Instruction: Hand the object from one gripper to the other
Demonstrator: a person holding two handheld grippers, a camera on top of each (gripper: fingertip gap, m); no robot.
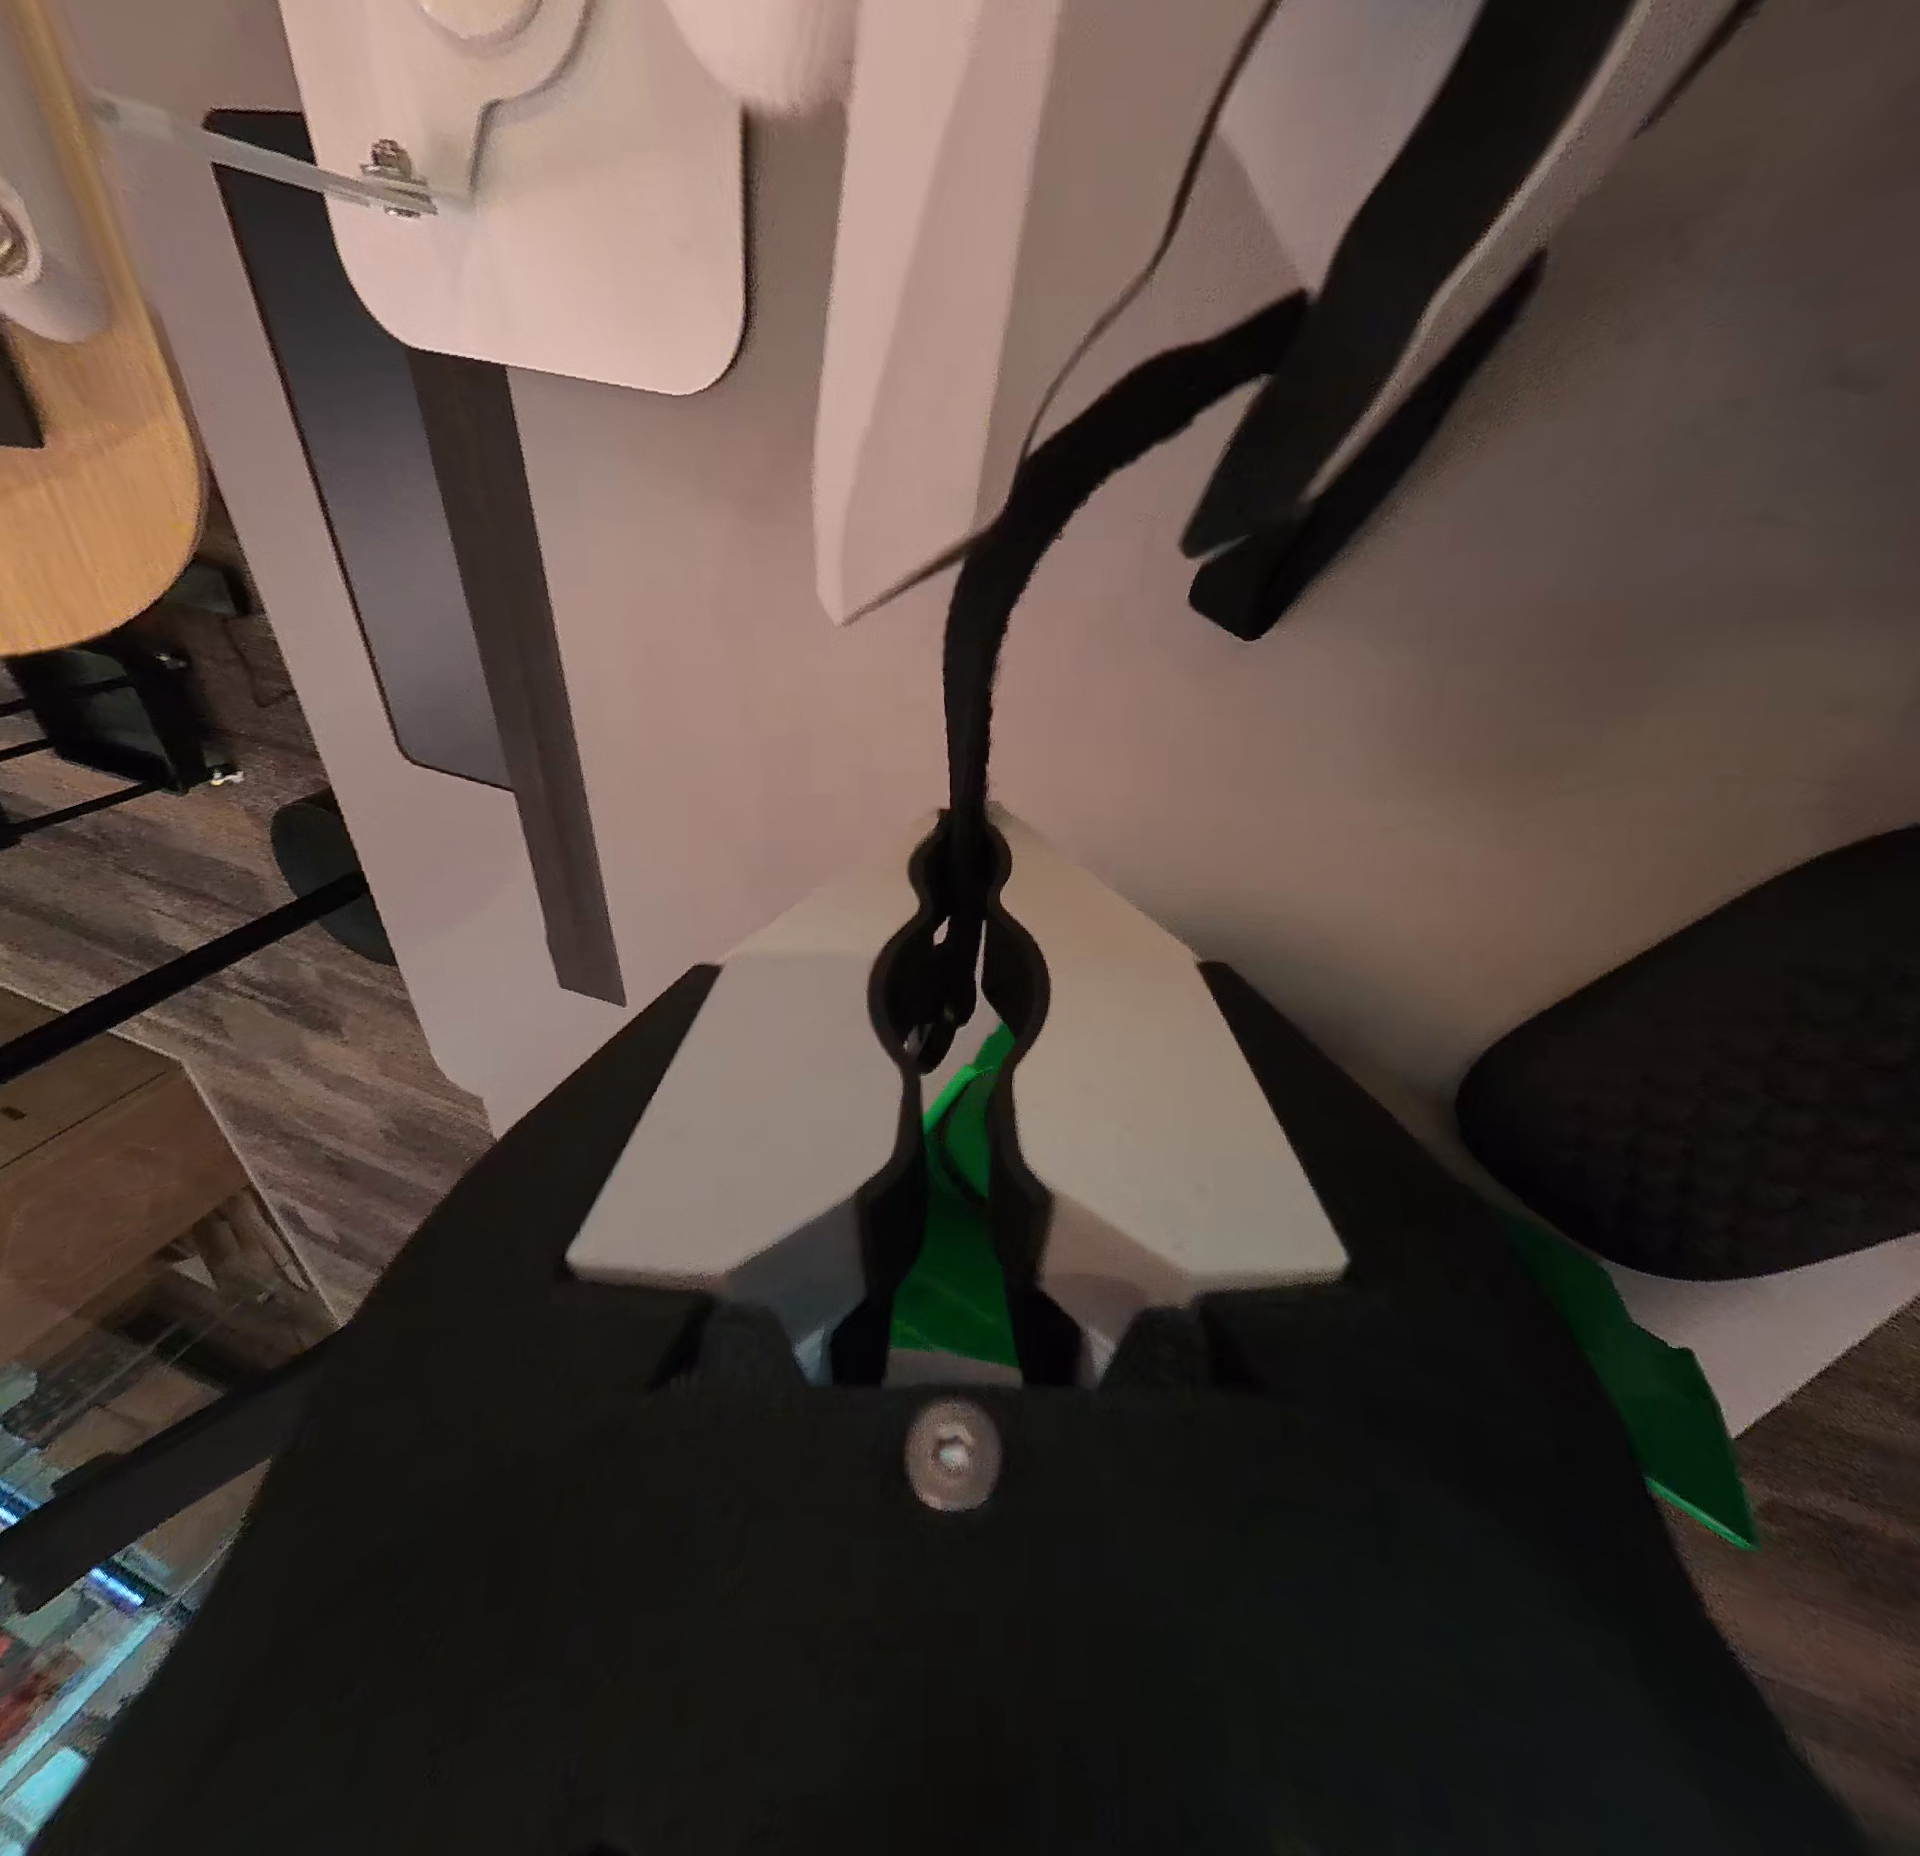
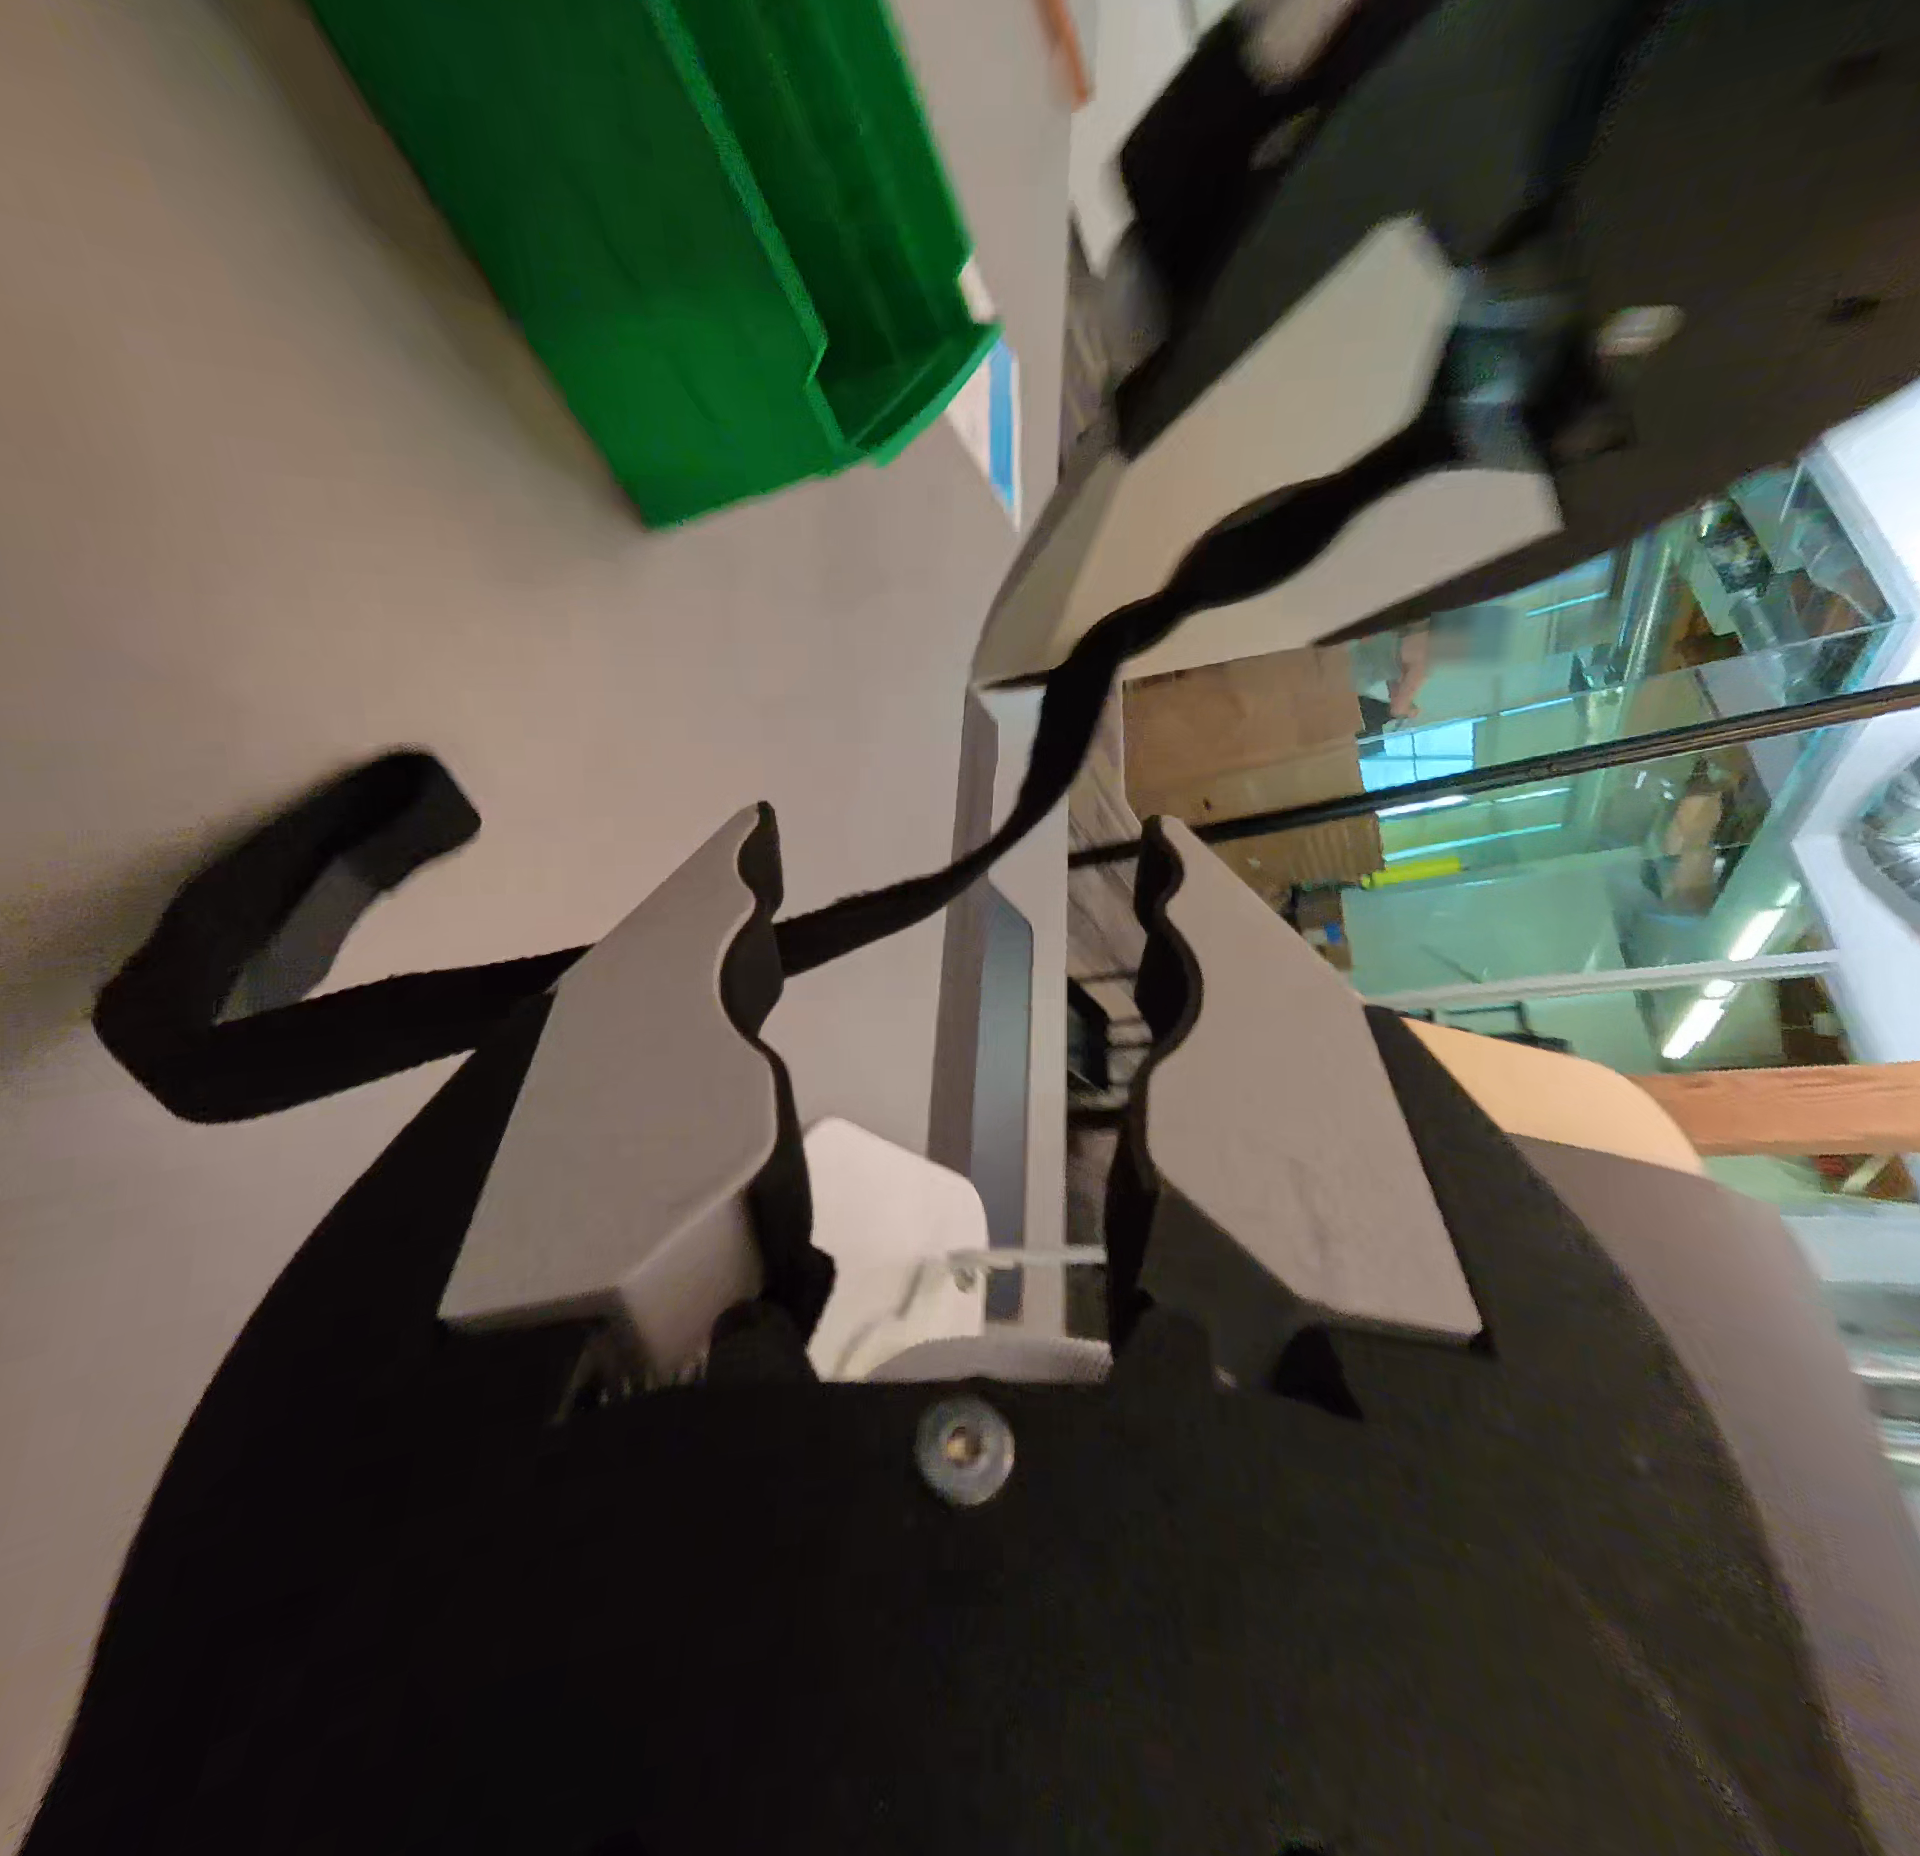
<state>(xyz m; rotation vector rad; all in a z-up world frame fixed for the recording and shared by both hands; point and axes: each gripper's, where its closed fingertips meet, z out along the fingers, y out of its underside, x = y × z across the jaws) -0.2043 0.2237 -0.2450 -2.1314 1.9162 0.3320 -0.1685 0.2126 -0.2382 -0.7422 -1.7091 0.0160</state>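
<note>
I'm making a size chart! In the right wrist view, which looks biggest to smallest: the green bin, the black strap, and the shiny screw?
1. green bin, largest as it looks.
2. black strap, long but thin; it covers less of the picture.
3. screw, smallest, though it sits nearest the camera.

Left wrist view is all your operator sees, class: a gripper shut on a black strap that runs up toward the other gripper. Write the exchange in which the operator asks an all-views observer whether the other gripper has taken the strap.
Operator: Has the right gripper closed on it?
Observer: No. The right gripper stands open, and the black strap crosses the gap near its tips, unclamped.
Operator: Where does the strap's free end go?
Observer: Past the gripper's outer finger it bends back into a hook shape against the grey table.
Operator: What is the green I glimpse?
Observer: A long green bin on that table.
</note>
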